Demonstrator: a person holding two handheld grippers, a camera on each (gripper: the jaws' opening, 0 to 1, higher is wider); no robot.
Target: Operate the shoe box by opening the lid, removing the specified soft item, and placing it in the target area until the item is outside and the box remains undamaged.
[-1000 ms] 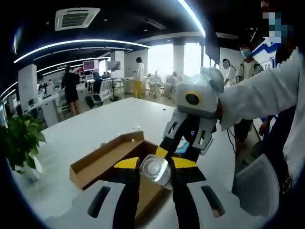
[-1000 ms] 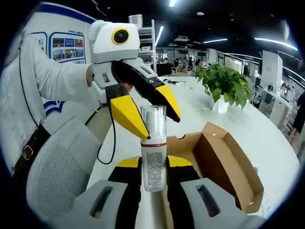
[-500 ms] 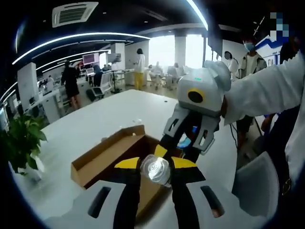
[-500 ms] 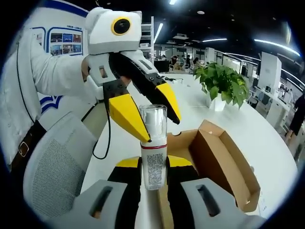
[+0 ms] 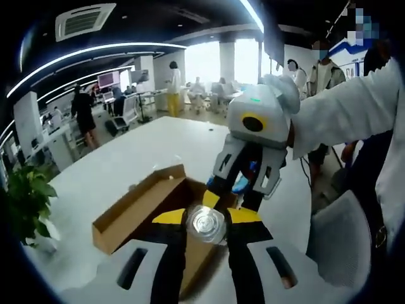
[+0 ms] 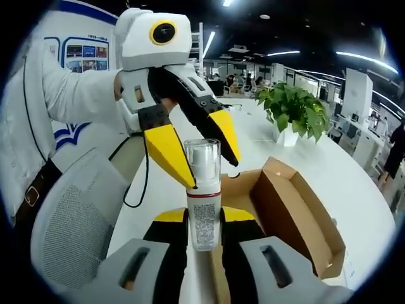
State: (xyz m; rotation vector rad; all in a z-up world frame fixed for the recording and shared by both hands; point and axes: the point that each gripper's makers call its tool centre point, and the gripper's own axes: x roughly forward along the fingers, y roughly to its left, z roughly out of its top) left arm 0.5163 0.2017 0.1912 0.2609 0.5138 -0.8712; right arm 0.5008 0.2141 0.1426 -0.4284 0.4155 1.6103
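Note:
My right gripper (image 6: pixel 204 218) is shut on a white bottle (image 6: pixel 204 221) with a red band, held upright above the table. The bottle's clear cap (image 6: pixel 202 158) sits between the yellow fingertips of my left gripper (image 6: pixel 214 171), which comes in from the upper left. In the left gripper view I look down on that cap (image 5: pixel 205 223), pinched between my left gripper's (image 5: pixel 205 218) two pads, with the right gripper (image 5: pixel 231 196) just behind it. The open brown shoe box (image 6: pixel 297 215) lies on the table beyond the bottle; its flap (image 5: pixel 136 206) stands out to the left.
The white table (image 5: pixel 126 158) stretches away behind the box. A potted plant (image 6: pixel 294 111) stands on it. A grey mesh chair (image 6: pixel 76 228) is close beside the table, and a person's white sleeve (image 5: pixel 354 120) holds the right gripper. People stand far off in the office.
Both grippers keep their hold on the bottle and cap. The views have shifted slightly with the hands; the box has not moved.

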